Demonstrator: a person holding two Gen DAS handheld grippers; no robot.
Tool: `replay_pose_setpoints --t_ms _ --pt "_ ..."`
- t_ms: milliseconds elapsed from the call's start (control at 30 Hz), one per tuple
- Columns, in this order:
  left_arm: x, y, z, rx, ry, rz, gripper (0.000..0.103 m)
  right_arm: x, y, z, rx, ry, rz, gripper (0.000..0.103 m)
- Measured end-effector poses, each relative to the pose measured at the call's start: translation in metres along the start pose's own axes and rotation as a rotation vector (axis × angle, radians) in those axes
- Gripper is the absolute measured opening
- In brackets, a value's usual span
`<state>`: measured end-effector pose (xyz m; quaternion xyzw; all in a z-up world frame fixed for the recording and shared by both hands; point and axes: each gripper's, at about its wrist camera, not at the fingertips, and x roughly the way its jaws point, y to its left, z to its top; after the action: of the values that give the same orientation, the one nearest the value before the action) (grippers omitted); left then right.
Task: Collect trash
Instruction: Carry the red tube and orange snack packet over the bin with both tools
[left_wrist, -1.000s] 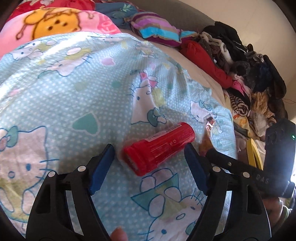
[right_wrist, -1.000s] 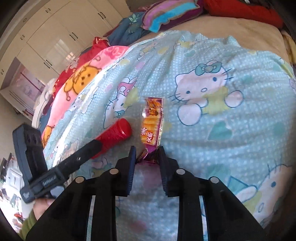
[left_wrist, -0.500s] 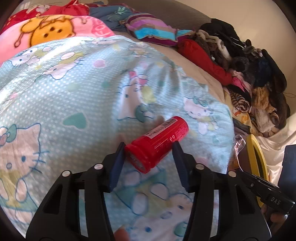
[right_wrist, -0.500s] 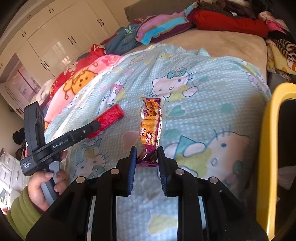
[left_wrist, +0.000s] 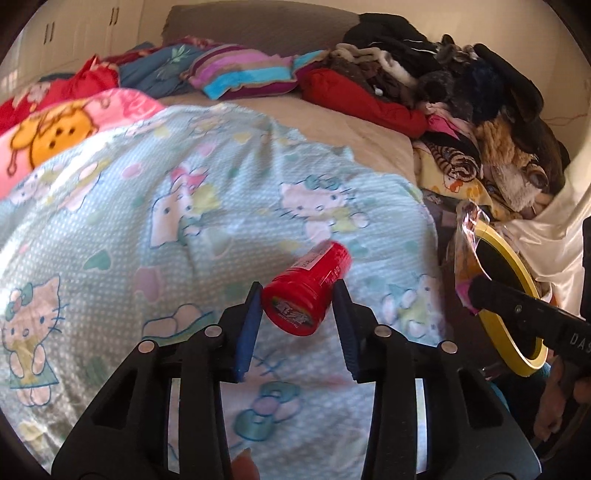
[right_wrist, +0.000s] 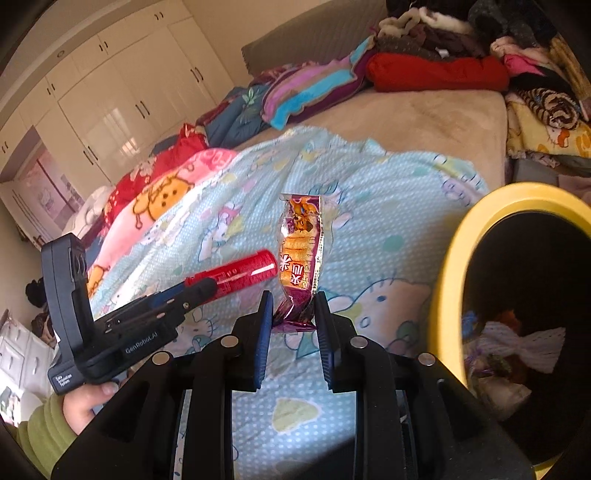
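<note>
Two trash items lifted clear of bed. Red tube (left_wrist: 308, 291) clamped at cap end between left tongs (left_wrist: 297, 301), jaws just closed in on it. Snack wrapper (right_wrist: 301, 254) pinched at lower crimp by right tongs (right_wrist: 293, 314), nearly shut. Both to be carried over yellow-rimmed bin (right_wrist: 448, 280), beside bed, tongs opened only above its mouth. Tube glossy, ribbed, white label. Wrapper crinkly, orange-purple, hangs upright. Blue cartoon quilt (left_wrist: 147, 221) beneath.

Red ribbed cylindrical canister (left_wrist: 308, 291) with white label, lifted above the cartoon-cat bedspread (left_wrist: 147, 229), far end pointing to 1 o'clock, purple-orange snack wrapper (right_wrist: 301, 254) upright, crumpled bottom end pinched, yellow-rimmed trash bin (right_wrist: 448, 280) at 3 o'clock
</note>
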<state>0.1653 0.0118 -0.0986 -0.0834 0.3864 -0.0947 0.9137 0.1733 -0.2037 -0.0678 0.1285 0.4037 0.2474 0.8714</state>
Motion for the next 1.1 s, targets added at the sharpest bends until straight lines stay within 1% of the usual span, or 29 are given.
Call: replay_pose_setpoints --t_ms 167,400,533,767,1100 --pt "-0.010 -0.021 0.010 0.017 -0.026 0.003 0.030 -0.020 -0.010 0.006 0.016 -0.040 -0.002 0.022" --pt "-0.023 -0.045 0.021 0.037 -0.063 -0.020 0.029 -0.044 -0.024 0.009 0.021 -0.091 -0.025 0.022" --pt "-0.032 -0.057 0.027 0.026 -0.081 -0.064 0.029 -0.056 -0.035 0.010 0.040 -0.111 -0.040 0.022" --pt "-0.047 -0.085 0.032 0.069 -0.122 -0.097 0.029 -0.079 -0.059 0.009 0.077 -0.148 -0.071 0.022" --pt "-0.059 -0.127 0.031 0.140 -0.139 -0.160 0.029 -0.105 -0.092 0.008 0.139 -0.192 -0.119 0.022"
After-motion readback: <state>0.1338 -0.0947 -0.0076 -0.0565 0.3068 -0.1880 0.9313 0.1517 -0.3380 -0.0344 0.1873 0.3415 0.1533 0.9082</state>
